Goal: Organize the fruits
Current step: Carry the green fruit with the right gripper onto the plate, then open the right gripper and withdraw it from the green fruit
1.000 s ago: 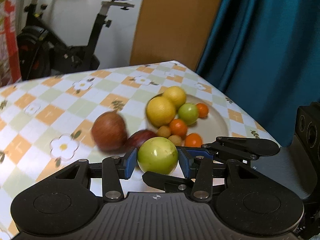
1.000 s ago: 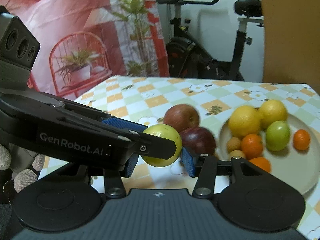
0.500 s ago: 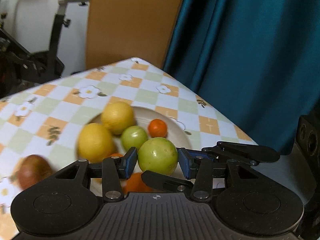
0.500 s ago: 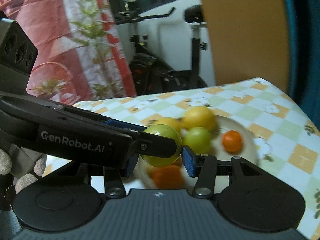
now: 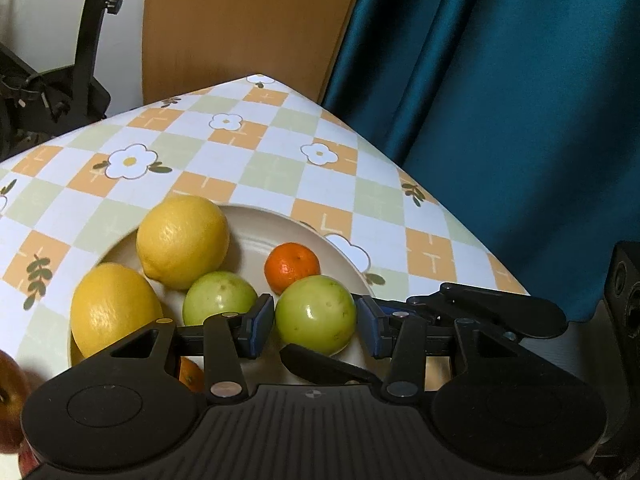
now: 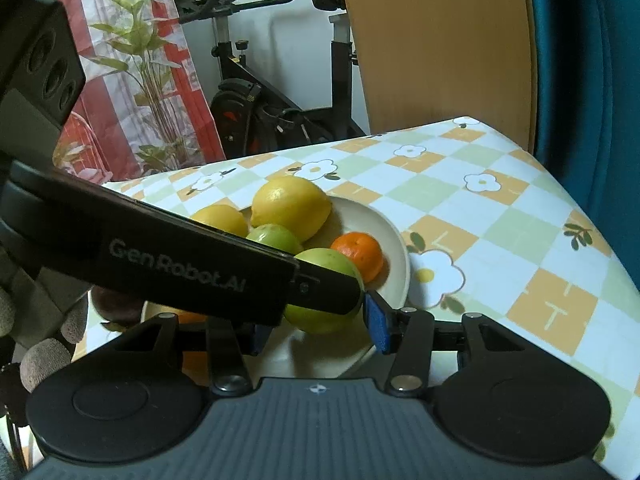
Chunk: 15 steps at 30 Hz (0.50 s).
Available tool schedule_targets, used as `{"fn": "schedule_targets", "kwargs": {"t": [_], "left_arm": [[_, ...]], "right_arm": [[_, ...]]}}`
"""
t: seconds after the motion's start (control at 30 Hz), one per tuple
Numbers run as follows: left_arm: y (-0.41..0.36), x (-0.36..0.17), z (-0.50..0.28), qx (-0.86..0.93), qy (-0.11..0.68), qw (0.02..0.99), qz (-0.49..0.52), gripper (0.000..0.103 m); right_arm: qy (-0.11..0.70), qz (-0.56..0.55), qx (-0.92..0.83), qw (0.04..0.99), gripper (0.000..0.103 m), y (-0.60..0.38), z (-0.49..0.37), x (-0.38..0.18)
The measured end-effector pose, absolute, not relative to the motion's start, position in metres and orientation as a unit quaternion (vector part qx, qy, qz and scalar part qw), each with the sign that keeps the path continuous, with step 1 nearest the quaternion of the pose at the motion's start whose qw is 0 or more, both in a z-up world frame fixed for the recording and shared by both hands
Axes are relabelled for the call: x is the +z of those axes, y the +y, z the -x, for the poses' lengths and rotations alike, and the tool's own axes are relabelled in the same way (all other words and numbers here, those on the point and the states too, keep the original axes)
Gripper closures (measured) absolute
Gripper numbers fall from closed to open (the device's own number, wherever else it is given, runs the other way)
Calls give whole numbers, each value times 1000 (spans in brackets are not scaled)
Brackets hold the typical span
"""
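A green round fruit (image 5: pixel 316 320) sits between the blue pads of my left gripper (image 5: pixel 316 328), which is shut on it. My right gripper (image 6: pixel 318 328) comes in from the side and is shut on the same green fruit (image 6: pixel 320 320); the left gripper's finger (image 6: pixel 200 256) crosses in front and hides the right one's left pad. The fruit hangs low over the near right part of a cream plate (image 5: pixel 280 216). On the plate lie two lemons (image 5: pixel 182 240), a second green fruit (image 5: pixel 220 298) and a mandarin (image 5: pixel 292 266).
A red apple (image 5: pixel 8 392) and a dark red fruit (image 6: pixel 116 304) lie on the checked tablecloth (image 5: pixel 260 168) left of the plate. The table corner and edge run close on the right, with a teal curtain (image 5: pixel 500 120) behind. An exercise bike (image 6: pixel 256 108) stands beyond. A gloved hand (image 6: pixel 40 344) shows at left.
Both grippers carried the green fruit rightward from beside the red apples to over the plate and a little lower. The plate's fruit now looks nearer; the apples slid off to the left.
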<state>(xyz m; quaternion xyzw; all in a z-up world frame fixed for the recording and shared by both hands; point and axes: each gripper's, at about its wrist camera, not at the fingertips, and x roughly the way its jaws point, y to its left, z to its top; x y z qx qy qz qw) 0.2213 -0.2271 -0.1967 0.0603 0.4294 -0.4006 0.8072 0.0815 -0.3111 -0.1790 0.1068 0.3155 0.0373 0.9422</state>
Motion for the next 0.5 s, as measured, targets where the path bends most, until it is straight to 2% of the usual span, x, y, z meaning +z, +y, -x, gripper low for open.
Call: {"fn": "schedule_targets", "kwargs": {"t": [0.5], "left_arm": [[-209,-180,-225,-391,417,820,-29,55]], "right_arm": [[328,-79,32,941,52,-306,-110,-183]]}}
